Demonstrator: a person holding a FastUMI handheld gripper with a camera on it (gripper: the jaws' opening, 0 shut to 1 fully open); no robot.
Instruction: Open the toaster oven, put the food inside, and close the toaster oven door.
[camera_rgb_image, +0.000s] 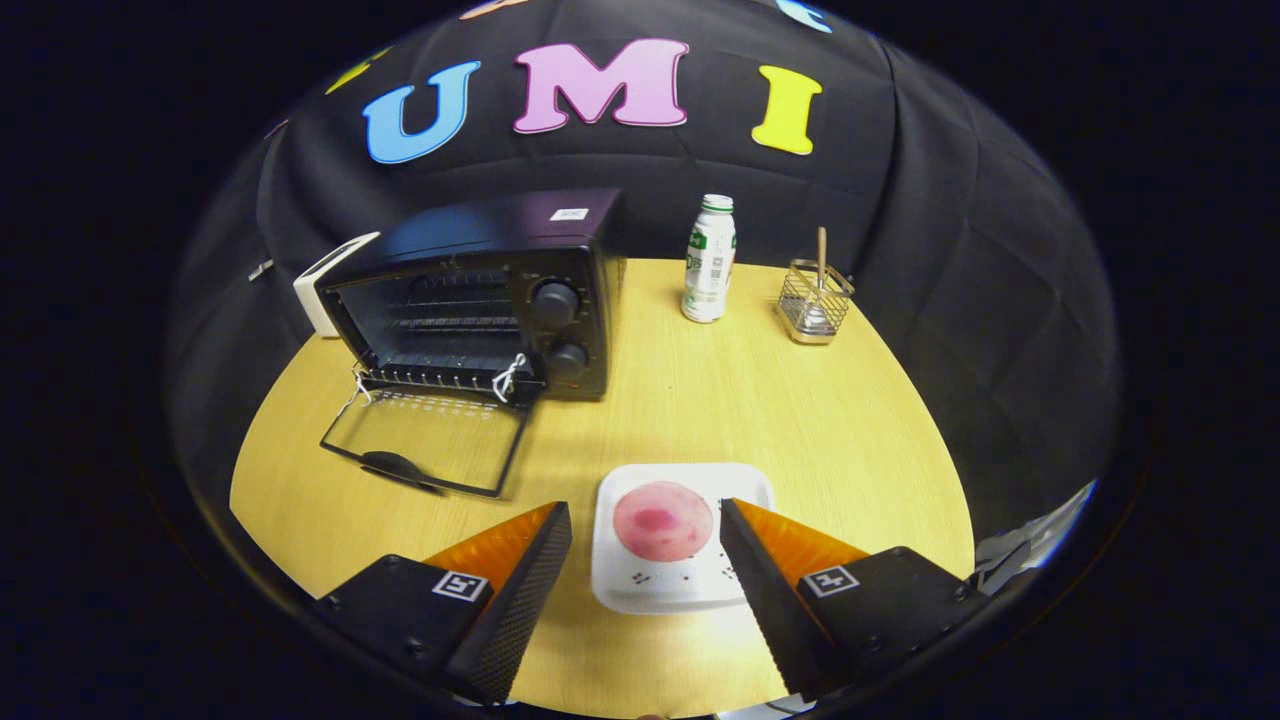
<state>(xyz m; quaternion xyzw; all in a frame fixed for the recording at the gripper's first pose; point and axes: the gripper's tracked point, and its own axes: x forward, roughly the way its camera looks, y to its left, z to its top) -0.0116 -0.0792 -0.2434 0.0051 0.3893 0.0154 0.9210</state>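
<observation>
- Table (700, 420): light wood top, takes up most of the scene, everything sits on it.
- Oven (480, 295): black toaster oven at the far left of the table, well beyond the left finger. It's already open. You can see the wire rack inside and two round knobs stacked on its right side.
- Door (425, 440): glass door folded down flat toward the fingers, lying on the table in front of the oven, dark handle on its near edge. A bit of white string hangs at each hinge corner.
- Gripper (645, 520): fingers spread wide apart, nothing pinched. They sit on either side of the plate, tips about level with the food, not touching it as far as I can tell.
- Plate (680, 540): white squarish plate right between the fingers, close in. The right finger overlaps its right edge in the view.
- Bottle (709, 260): white bottle with a green label, standing upright at the far side of the table, just right of the oven.
- Basket (815, 300): small wire holder right of the bottle, with a stick poking up out of it.
- Food (662, 520): round pinkish-red piece lying flat on the plate, between the fingertips. Not in the oven yet.
</observation>
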